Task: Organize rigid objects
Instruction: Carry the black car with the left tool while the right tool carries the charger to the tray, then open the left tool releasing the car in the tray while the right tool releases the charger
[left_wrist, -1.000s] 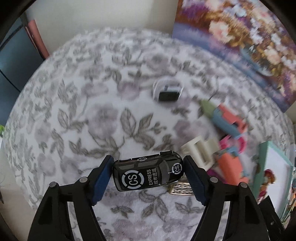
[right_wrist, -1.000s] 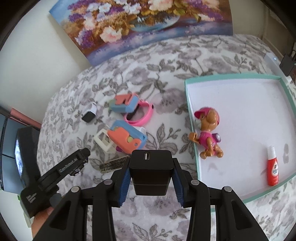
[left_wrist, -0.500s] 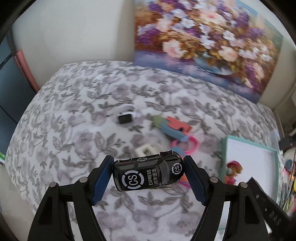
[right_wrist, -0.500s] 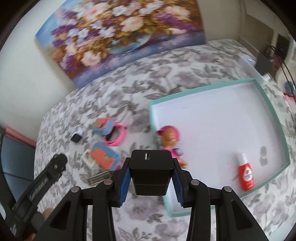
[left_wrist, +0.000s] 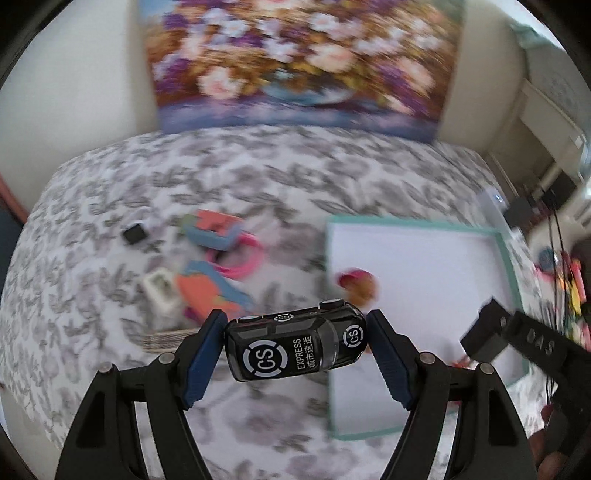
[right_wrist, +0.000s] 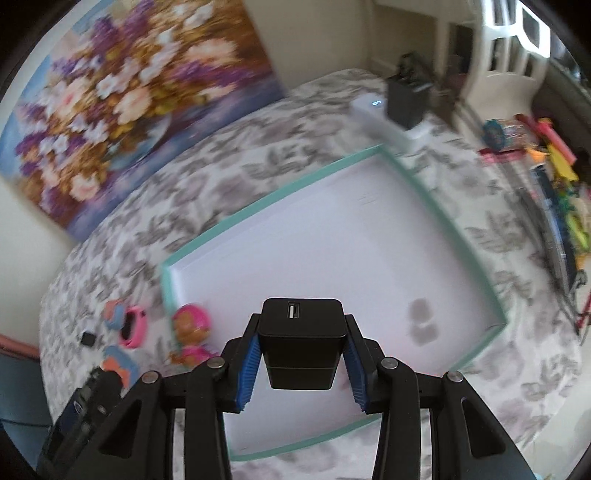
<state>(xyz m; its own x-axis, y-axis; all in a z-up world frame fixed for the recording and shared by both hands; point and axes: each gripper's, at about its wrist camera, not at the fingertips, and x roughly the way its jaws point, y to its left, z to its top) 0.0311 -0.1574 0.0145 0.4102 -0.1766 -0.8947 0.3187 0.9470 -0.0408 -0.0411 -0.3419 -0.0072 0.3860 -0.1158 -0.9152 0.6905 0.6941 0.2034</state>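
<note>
L gripper (left_wrist: 295, 343) is clamped on a black toy car (left_wrist: 295, 345) marked "CS EXPRESS"; blue fingers (left_wrist: 201, 356) press front & rear, car lies crosswise & slightly tilted, held up over the floral bed (left_wrist: 258, 177), just beside the tray's left edge. R gripper (right_wrist: 301, 354) is closed around a black charger (right_wrist: 301, 341), USB port facing fwd, fingers (right_wrist: 246, 373) tight on both sides, held above the near part of the tray (right_wrist: 266, 201).

Tray is teal-rimmed w/ white floor, sitting on the bed. Inside it near the left rim: a pink pup figure (right_wrist: 192, 332). In left view the R gripper (left_wrist: 487, 338) shows w/ the charger over the tray's right side.

Left of tray on the bed, a loose cluster: pink band (left_wrist: 242, 258), blue/orange toys (left_wrist: 210, 230), white frame piece (left_wrist: 160, 291), small black square item (left_wrist: 133, 233) apart to the far left. A flower painting (left_wrist: 295, 62) leans at the wall behind. Both views motion-blurred.
</note>
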